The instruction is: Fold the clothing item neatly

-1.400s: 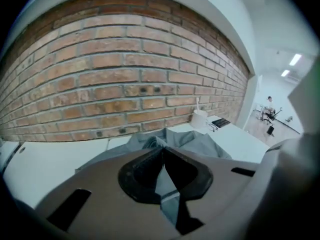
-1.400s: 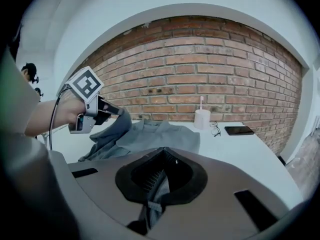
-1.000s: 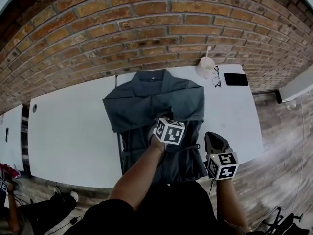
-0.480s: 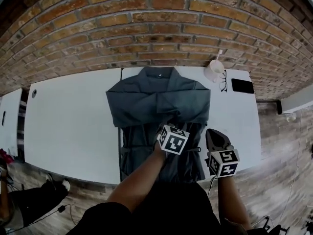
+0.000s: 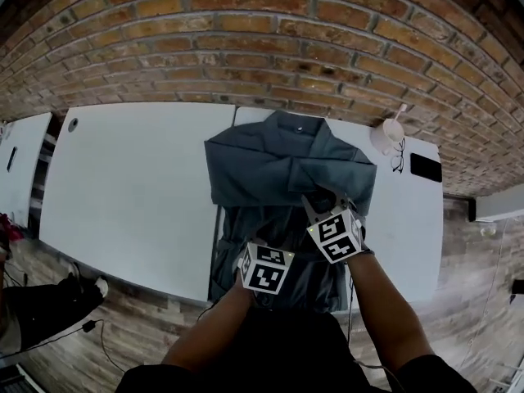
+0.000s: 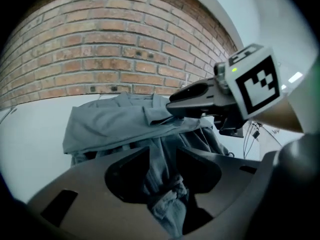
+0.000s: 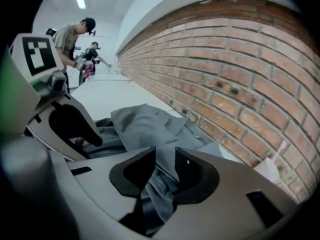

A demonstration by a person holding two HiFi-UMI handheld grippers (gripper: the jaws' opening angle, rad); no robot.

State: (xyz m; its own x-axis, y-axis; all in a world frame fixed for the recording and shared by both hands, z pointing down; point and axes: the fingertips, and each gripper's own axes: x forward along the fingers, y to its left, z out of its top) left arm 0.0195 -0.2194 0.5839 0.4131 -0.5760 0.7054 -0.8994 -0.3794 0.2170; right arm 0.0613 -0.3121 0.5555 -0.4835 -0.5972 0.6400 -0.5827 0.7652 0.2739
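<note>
Table [image 5: 139,178]; jacket [image 5: 278,166] lengthwise, collar [image 5: 296,125] toward wall [image 5: 246,47]

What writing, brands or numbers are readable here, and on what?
No readable text anywhere.
The marker cube on the left gripper and the one on the right gripper carry only black-and-white square patterns, not letters.
A small pale mark at the collar of the jacket is too small to read.
</note>
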